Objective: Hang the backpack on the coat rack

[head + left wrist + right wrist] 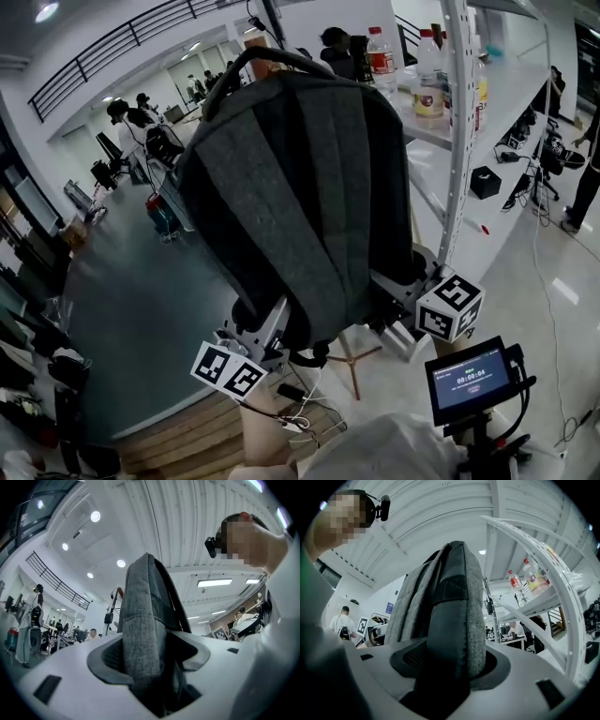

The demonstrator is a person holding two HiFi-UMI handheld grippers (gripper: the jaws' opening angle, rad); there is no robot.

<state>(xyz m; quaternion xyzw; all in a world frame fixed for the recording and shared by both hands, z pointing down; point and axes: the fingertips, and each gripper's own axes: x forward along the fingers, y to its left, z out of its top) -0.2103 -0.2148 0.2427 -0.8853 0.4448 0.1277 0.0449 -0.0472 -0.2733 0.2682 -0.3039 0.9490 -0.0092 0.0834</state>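
Note:
A grey backpack (300, 187) is held upright in the air, filling the middle of the head view, with its top handle (272, 56) uppermost. My left gripper (270, 330) is shut on its lower left corner. My right gripper (398, 286) is shut on its lower right corner. In the left gripper view the grey fabric (140, 634) rises straight out from between the jaws of the left gripper (150, 670). The right gripper (450, 667) pinches the backpack (450, 611) and a dark strap. Behind the bag a dark pole (274, 21) shows above and wooden legs (352, 361) below, probably the coat rack.
A white metal shelf (459, 131) with bottles (380, 56) stands close on the right. A small screen on a stand (469, 378) is at the lower right. A dark floor area (141, 300) with people and equipment lies to the left. Cables trail on the floor.

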